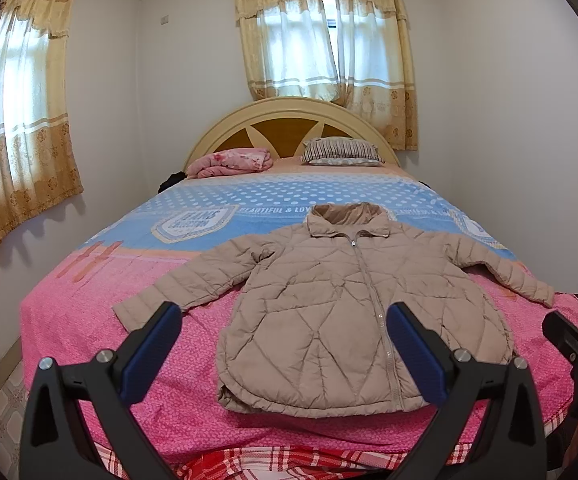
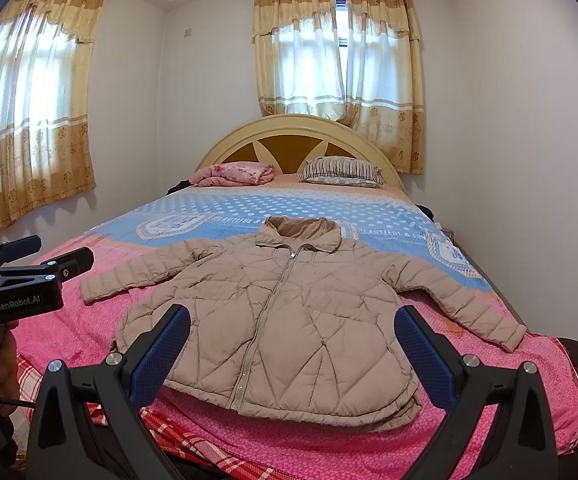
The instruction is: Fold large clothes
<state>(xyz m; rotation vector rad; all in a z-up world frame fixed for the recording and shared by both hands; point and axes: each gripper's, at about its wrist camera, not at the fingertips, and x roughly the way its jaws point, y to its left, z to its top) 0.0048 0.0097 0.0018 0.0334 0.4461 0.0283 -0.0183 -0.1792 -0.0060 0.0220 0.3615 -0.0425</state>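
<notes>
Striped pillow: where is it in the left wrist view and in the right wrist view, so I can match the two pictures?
Left wrist view: the striped pillow lies right of centre, at the head of the bed, under the headboard.
Right wrist view: the striped pillow is again just right of centre, under the headboard.
Shared landmark: the pink blanket, folded to the pillow's left in both.

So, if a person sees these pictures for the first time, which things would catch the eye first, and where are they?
First comes the beige quilted jacket, lying zipped and flat with both sleeves spread on the pink near end of the bedspread. Next, the open left gripper and open right gripper hover in front of its hem, holding nothing. Farther back, a striped pillow and a folded pink blanket lie beneath the arched headboard.
</notes>
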